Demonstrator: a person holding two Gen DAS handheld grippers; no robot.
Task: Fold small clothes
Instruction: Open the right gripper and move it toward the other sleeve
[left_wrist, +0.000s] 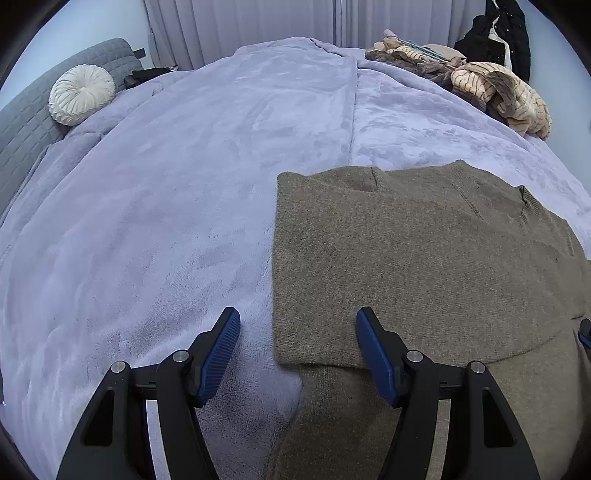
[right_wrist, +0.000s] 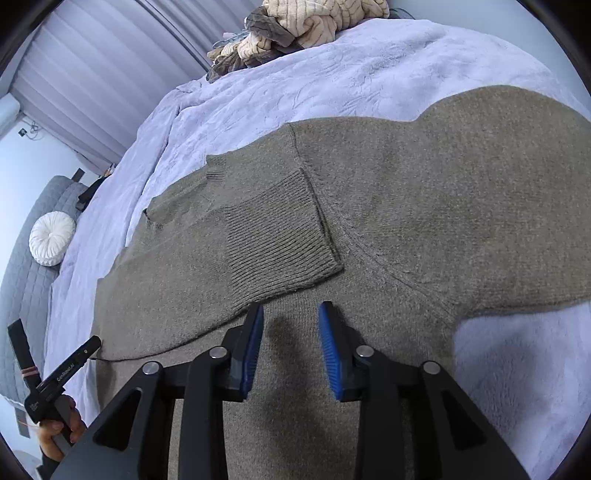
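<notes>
An olive-brown knit sweater (left_wrist: 417, 258) lies flat on the lilac fleece blanket (left_wrist: 166, 206), its left side folded in to a straight edge. In the right wrist view the sweater (right_wrist: 443, 192) has a sleeve with a ribbed cuff (right_wrist: 280, 236) laid across its body. My left gripper (left_wrist: 297, 332) is open and empty, just above the sweater's near left edge. My right gripper (right_wrist: 291, 325) is open and empty, just above the sweater near the cuff. The left gripper's body (right_wrist: 55, 380) shows at the lower left of the right wrist view.
A heap of cream and brown clothes (left_wrist: 491, 88) lies at the bed's far right, also in the right wrist view (right_wrist: 295, 26). A round white cushion (left_wrist: 81, 94) leans on the grey headboard (left_wrist: 22, 125). Curtains (left_wrist: 240, 26) hang behind the bed. Dark clothing (left_wrist: 498, 33) hangs at the far right.
</notes>
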